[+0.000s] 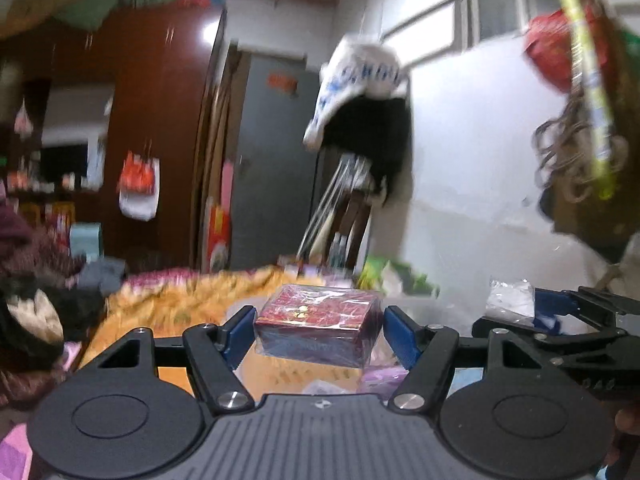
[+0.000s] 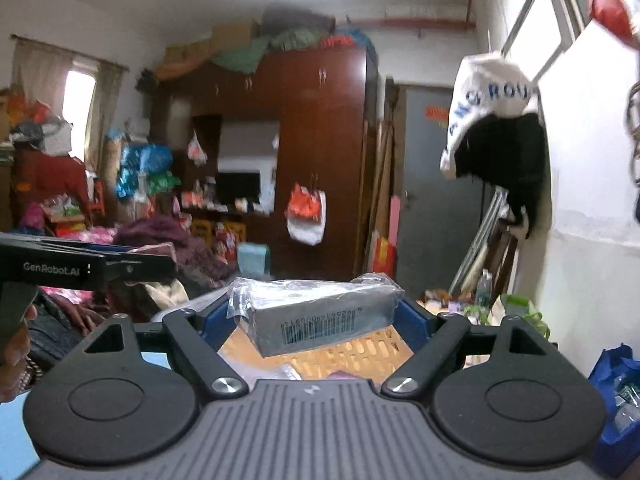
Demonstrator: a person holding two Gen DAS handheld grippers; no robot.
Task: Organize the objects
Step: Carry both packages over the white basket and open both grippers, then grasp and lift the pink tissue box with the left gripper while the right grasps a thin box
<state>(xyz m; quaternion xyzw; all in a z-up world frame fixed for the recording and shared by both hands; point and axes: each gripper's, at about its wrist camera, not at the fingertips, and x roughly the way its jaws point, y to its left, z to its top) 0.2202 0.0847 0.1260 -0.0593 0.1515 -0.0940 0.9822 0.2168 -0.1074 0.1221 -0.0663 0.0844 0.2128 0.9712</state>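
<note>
Already both boxes are off the bed and in the air. The red box (image 1: 316,322), film-wrapped, sits between the blue pads of the left gripper (image 1: 318,332), clamped on its short ends and held level. The silver box (image 2: 316,314), in loose clear wrap with a barcode showing, is clamped in the right gripper (image 2: 316,320) and tilts, its near-left corner hanging low.

The tilt is the worry: I judge the slick wrap could let the silver box twist further or slide out if the hand swings fast. The red box is pinched near its ends only, so a knock could pivot it. The two grippers ride close together, the right one just beside the left in the left view, and a careless turn could bump one load against the other.

Below lies a bed (image 1: 168,296) with an orange patterned cover, heaped with clothes and bags. Beyond stand a dark wardrobe (image 2: 316,128), a grey door (image 2: 436,184), and a white wall with a hanging cap (image 2: 488,92).
</note>
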